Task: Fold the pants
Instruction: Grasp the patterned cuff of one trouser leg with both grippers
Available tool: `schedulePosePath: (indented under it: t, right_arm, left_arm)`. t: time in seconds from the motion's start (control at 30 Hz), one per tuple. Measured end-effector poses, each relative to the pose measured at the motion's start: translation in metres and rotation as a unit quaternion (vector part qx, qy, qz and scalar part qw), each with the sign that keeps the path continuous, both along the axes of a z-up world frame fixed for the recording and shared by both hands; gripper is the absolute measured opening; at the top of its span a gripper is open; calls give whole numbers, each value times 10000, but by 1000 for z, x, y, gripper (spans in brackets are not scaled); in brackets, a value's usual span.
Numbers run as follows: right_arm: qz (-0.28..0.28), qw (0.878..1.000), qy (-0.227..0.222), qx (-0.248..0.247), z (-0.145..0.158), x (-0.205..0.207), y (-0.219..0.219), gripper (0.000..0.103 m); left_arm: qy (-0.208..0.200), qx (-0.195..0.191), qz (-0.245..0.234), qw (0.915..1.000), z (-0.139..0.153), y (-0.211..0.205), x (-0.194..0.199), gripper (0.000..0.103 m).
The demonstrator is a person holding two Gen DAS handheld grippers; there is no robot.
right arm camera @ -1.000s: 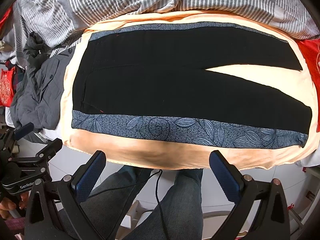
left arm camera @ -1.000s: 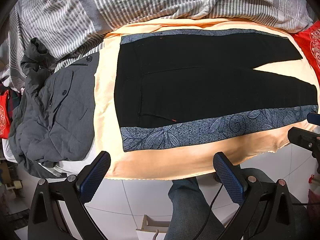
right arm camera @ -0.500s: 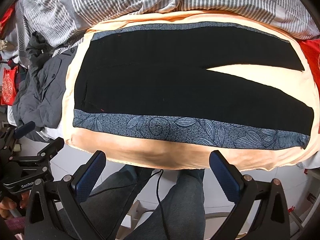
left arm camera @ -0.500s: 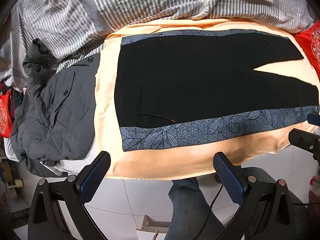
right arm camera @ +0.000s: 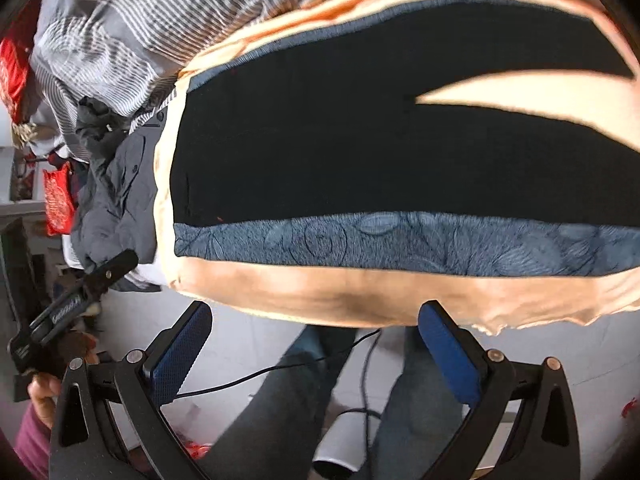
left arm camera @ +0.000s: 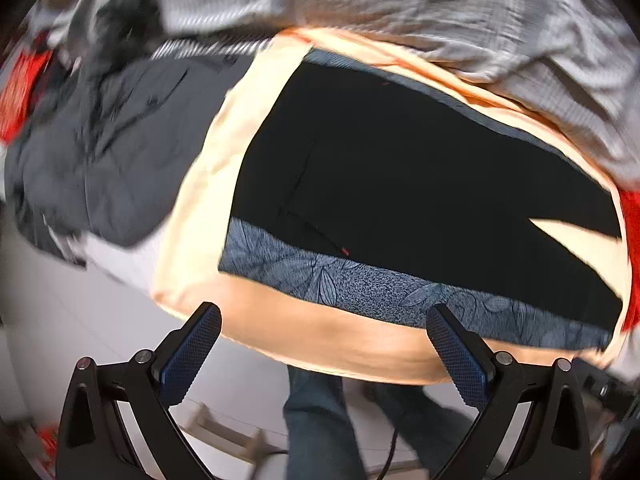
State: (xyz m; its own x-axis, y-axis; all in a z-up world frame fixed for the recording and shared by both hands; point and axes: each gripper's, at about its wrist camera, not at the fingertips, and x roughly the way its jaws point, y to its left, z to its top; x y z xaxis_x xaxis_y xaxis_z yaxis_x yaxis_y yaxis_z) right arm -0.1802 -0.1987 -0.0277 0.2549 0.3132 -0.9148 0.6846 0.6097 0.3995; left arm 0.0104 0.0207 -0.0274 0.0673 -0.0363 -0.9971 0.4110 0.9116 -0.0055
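The black pants (left arm camera: 420,184) lie spread flat on the peach sheet (left arm camera: 320,340) that covers the bed, with the waistband toward the grey jacket (left arm camera: 112,152) and the two legs running away from it, parted by a narrow wedge of sheet near the cuffs. A blue-grey floral band (left arm camera: 360,288) runs along the near long edge of the pants, and a thinner strip of the same cloth shows along their far edge.

The left gripper (left arm camera: 326,364) hangs short of the near edge of the sheet, its blue-padded fingers (left arm camera: 192,352) spread wide with nothing between them and nothing touching them. The right gripper (right arm camera: 316,356) hangs likewise in front of the same edge, jaws wide apart and empty; its fingertips sit below the sheet's drooping border, clear of the cloth.

In the right wrist view the left gripper appears from the side, near the jacket's lower end, held in a hand (right arm camera: 44,392). Beyond the pants, a striped duvet (right arm camera: 152,12) is bunched against the sheet's far edge. Below the sheet's near edge, the person's jeans-clad legs (right arm camera: 288,400) stand on the pale floor, with a thin black cable (right arm camera: 256,372) crossing them. The left wrist view is motion-blurred.
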Motion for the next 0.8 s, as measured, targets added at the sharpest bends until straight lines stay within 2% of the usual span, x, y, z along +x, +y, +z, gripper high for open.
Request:
schedulePosePath:
  t: [0.13, 0.23, 0.27, 0.3, 0.37, 0.47, 0.63, 0.8]
  right_arm:
    - [-517, 9956, -223, 751, -34, -14, -4, 103]
    - [-872, 9877, -531, 1187, -59, -17, 1, 103]
    - [-997, 9833, -663, 1369, -72, -16, 4, 97]
    - [-1152, 9782, -783, 1539, -87, -15, 7, 85]
    - [-1394, 9699, -845, 1808, -112, -14, 12, 70]
    - [-1704, 9584, -939, 2091, -153, -11, 19, 70]
    - [-2066, 9453, -1247, 2197, -191, -14, 24, 70]
    - [-2523, 9199, -1806, 2399, -198, -24, 19, 70]
  left_arm:
    - [207, -144, 405, 9989, -29, 11, -1, 103]
    - [417, -515, 500, 9965, -58, 18, 5, 102]
    - [460, -520, 534, 9962, -66, 20, 7, 93]
    - [515, -502, 566, 9958, -78, 22, 10, 82]
    - [672, -633, 617, 9938, -97, 26, 13, 81]
    - [717, -843, 675, 9916, -113, 34, 15, 81]
    - [796, -987, 588, 9902, -135, 44, 14, 81]
    - [984, -1158, 693, 9860, -146, 51, 16, 81]
